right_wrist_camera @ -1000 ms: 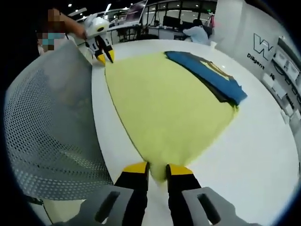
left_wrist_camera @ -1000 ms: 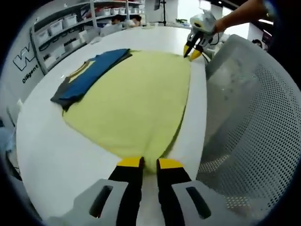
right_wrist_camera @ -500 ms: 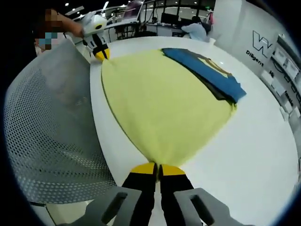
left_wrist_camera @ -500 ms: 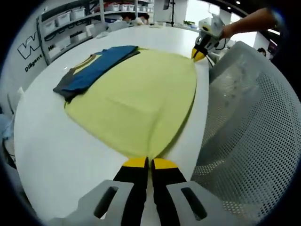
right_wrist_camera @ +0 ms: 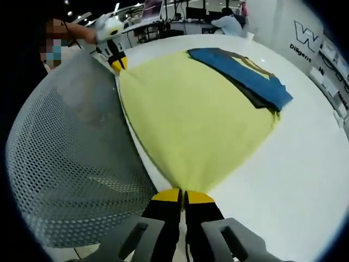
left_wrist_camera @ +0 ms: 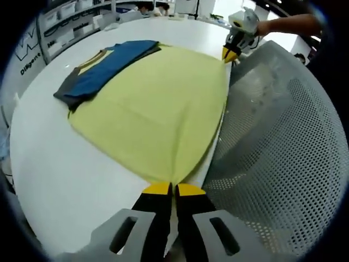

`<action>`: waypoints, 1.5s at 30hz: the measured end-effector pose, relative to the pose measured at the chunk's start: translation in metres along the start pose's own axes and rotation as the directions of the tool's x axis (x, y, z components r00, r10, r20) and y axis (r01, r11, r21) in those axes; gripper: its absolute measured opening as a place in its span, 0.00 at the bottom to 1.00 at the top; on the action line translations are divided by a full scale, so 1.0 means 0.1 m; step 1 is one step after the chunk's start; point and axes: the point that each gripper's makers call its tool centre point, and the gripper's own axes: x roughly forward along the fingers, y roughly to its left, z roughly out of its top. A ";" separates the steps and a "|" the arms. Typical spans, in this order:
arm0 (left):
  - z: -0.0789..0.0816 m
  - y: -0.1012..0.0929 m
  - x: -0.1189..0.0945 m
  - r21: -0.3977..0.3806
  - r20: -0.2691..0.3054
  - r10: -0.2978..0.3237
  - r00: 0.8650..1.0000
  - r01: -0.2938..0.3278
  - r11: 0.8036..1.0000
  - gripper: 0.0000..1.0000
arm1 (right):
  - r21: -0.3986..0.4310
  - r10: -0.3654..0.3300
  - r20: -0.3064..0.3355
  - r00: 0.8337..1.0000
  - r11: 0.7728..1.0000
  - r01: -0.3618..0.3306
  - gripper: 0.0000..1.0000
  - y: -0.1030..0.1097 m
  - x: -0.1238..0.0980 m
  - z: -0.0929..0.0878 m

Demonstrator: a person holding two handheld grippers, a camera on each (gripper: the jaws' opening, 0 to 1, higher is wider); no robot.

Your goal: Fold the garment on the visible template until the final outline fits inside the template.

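We hold the yellow cloth (left_wrist_camera: pixel 158 109) by two corners along its near edge, one in each gripper. The left gripper (left_wrist_camera: pixel 173 190) has its jaws pressed together on one corner, and the right gripper (right_wrist_camera: pixel 181 195) is likewise clamped tight on the other. From the left gripper view the right one sits far off at the opposite corner; from the right gripper view the left one does the same. Our guess is that pinching both corners lets us lift or drag the whole edge evenly, so the cloth stays flat and taut between them rather than bunching.

The blue garment (left_wrist_camera: pixel 101 73) lies folded along the far edge of the cloth, partly on it and partly on the table (left_wrist_camera: pixel 60 164), with a dark layer under the blue. It rests flat and is touched by neither gripper. Whether the yellow cloth is the template itself we cannot say for sure.

The table is white, smooth and wide. A grey mesh chair back (left_wrist_camera: pixel 283 142) stands just beside its near edge. Beyond are shelves with white bins (left_wrist_camera: pixel 60 11), a wall with dark lettering, and people at desks (right_wrist_camera: pixel 226 24).
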 end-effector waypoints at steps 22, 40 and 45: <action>0.33 0.11 -0.49 0.034 0.044 0.005 0.999 -0.007 0.999 0.00 | -0.063 -0.006 0.013 1.000 0.998 0.007 0.00 -0.07 -0.46 0.38; 0.25 -0.18 -0.69 0.043 -0.011 -0.073 0.997 0.073 0.996 0.00 | -0.092 0.059 -0.023 0.998 0.994 -0.061 0.00 0.20 -0.68 0.38; 0.23 -0.26 -0.75 0.012 -0.021 -0.111 0.994 0.111 0.994 0.00 | -0.081 0.094 -0.050 0.994 0.992 -0.098 0.00 0.29 -0.72 0.37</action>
